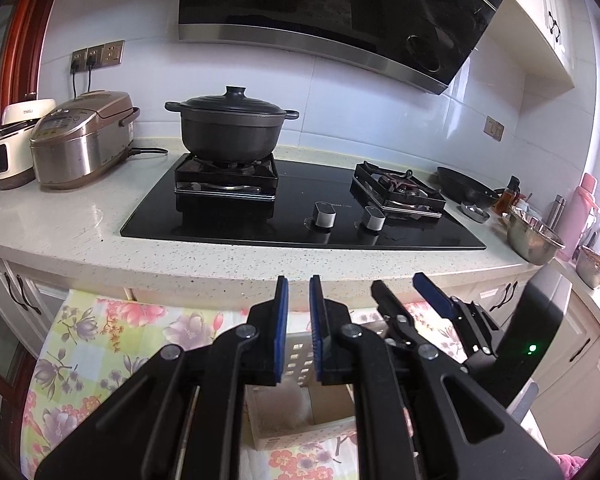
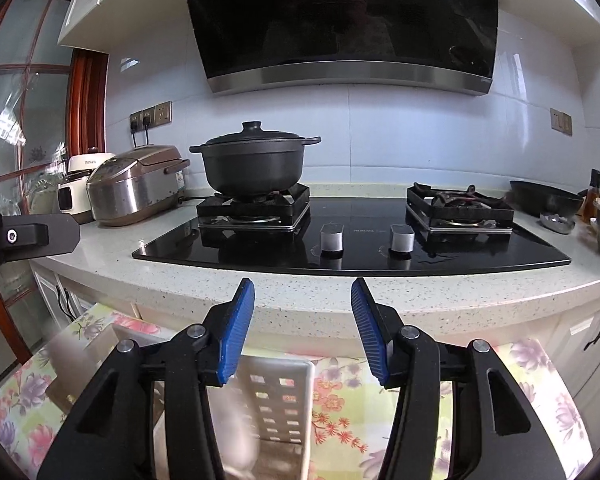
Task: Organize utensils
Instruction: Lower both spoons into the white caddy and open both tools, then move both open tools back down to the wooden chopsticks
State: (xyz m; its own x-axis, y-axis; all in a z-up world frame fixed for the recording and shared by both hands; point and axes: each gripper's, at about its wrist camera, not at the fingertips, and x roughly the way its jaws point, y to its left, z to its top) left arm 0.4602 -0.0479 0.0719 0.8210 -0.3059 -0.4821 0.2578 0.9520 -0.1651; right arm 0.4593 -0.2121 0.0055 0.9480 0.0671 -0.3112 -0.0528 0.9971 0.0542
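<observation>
Kitchen counter (image 1: 80, 216) of speckled white stone runs across both views, with a black glass hob (image 1: 300, 216) set into it. On the hob's left burner stands a black pot (image 1: 232, 128) with its lid on; the right burner is bare. A rice cooker (image 1: 84, 140) sits at the counter's left end, a wok (image 1: 464, 188) and a steel bowl (image 1: 534, 238) at the right.

Below the counter edge lies a floral cloth (image 1: 100, 340), and on it a white slotted basket (image 2: 284, 392), seen between and under the grippers. What lies inside the basket cannot be told: its contents are blurred in the right wrist view and mostly hidden in the left.

Left gripper (image 1: 299, 284) hangs over the basket with its blue pads nearly together, only a narrow slit between them, and nothing is gripped there. Right gripper (image 2: 303, 292) is just beside it, also above the basket; its jaws stand well apart, about half spread, and are empty. In the left wrist view the right gripper shows at the right with its fingers parted. No utensil is clearly visible in either view.
</observation>
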